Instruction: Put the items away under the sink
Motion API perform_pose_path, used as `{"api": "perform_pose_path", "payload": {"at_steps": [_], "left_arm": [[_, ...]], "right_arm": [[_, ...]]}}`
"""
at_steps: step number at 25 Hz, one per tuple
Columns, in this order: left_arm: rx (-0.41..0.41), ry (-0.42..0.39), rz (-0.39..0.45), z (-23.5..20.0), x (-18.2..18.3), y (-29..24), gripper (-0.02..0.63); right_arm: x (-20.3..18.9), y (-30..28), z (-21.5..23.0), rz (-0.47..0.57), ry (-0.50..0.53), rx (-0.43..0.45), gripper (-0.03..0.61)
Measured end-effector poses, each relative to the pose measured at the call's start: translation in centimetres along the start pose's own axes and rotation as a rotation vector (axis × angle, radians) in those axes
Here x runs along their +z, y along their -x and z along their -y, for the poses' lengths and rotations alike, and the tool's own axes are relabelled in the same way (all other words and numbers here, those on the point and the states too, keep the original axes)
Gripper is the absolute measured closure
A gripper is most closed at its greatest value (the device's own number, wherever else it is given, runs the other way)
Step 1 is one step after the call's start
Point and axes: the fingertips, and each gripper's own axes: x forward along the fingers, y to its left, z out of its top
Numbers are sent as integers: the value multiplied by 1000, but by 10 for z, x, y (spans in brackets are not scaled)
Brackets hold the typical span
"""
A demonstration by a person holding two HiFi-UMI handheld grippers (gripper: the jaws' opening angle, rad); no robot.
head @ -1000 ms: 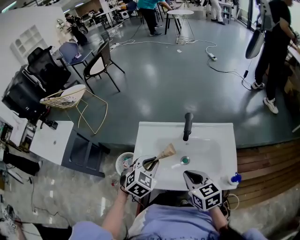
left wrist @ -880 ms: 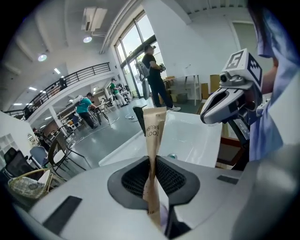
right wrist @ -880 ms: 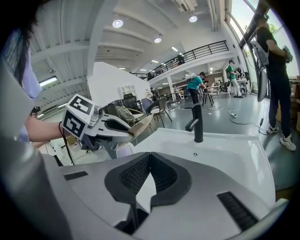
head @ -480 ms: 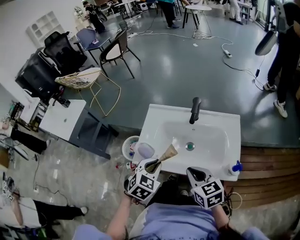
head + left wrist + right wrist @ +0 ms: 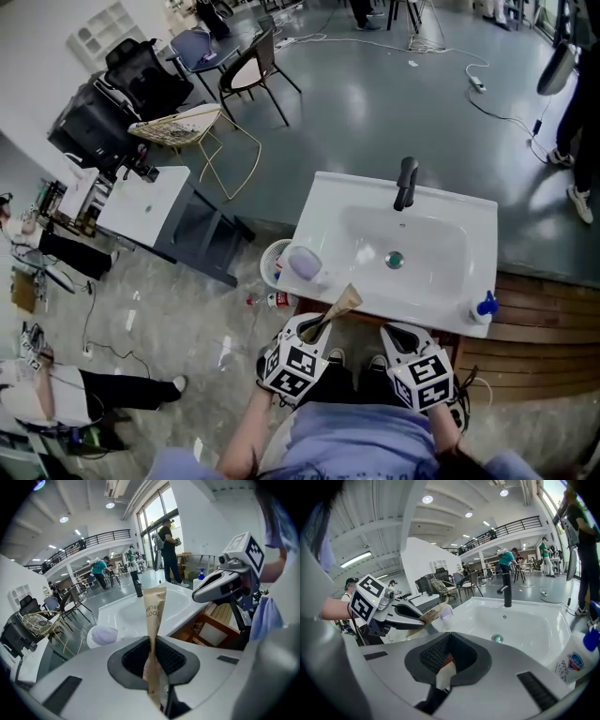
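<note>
Brown paper toothbrush packet (image 5: pixel 154 616) sits clamped in the left hand-held gripper (image 5: pixel 153 663), its long axis running straight ahead of the jaws toward the sink (image 5: pixel 117 613) rim, wooden cabinet (image 5: pixel 206 626) below and right; the right hand-held gripper (image 5: pixel 446 660) seems shut.

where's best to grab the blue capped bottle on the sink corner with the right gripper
Probably the white body just below the blue cap of the bottle, jaws level, coming in from the person's side of the sink. It stands upright on the front right corner, and nothing stands in front of it on that side.
</note>
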Motion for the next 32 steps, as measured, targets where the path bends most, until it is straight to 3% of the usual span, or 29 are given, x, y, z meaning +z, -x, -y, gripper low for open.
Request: {"api": "perform_pose_path", "payload": {"at_steps": [5, 15, 21, 32], "left_arm": [[-16, 36, -12, 11, -9, -2, 558], [-56, 15, -2, 14, -36, 15, 558], [-91, 54, 26, 13, -75, 46, 558], [-174, 25, 83, 27, -128, 90, 558]], "right_arm": [[-8, 0, 4, 6, -17, -19, 565], [-14, -8, -5, 31, -47, -96, 565], [-25, -1, -36, 51, -96, -151, 565], [-51, 18, -106, 81, -93, -255, 565]]}}
